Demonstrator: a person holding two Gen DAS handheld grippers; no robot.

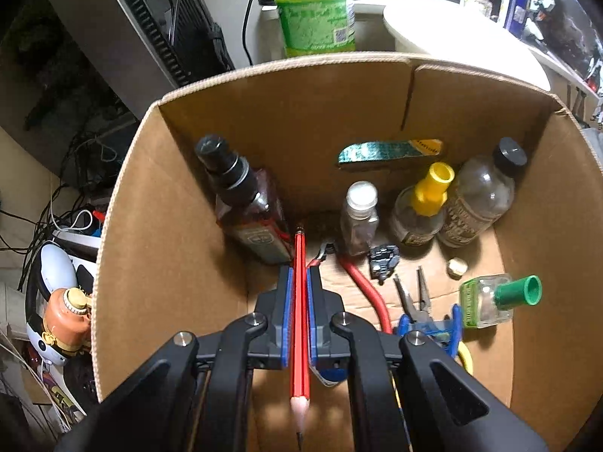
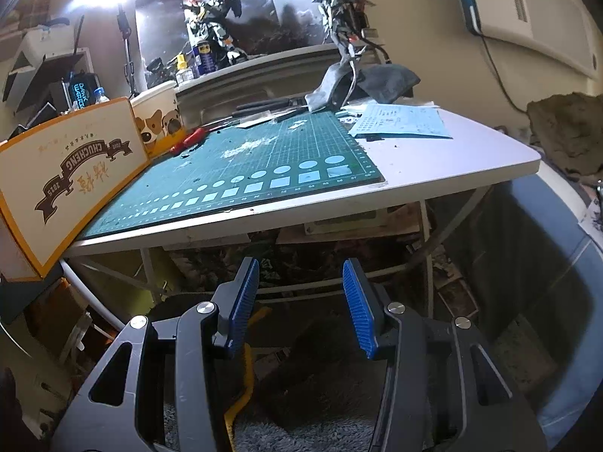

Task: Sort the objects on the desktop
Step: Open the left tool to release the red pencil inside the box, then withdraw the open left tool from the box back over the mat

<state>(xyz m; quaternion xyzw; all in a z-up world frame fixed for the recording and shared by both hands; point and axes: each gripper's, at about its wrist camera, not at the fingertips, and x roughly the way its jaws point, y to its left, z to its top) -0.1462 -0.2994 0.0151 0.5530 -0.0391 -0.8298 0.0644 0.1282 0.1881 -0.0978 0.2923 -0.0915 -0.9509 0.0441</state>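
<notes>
You face a white table [image 2: 452, 158] bearing a green cutting mat [image 2: 264, 158], under a beige wall with a dark poster [image 2: 226, 7]. Bright light glares at upper left. Grey carpet [image 2: 320, 433] covers the floor below.

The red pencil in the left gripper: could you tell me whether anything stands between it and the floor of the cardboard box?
Nothing blocks the drop. The left gripper holds the red pencil over the cardboard box, with bare floor below. Close by stand the dark spray bottle to its left and red-handled cutters to its right.
</notes>
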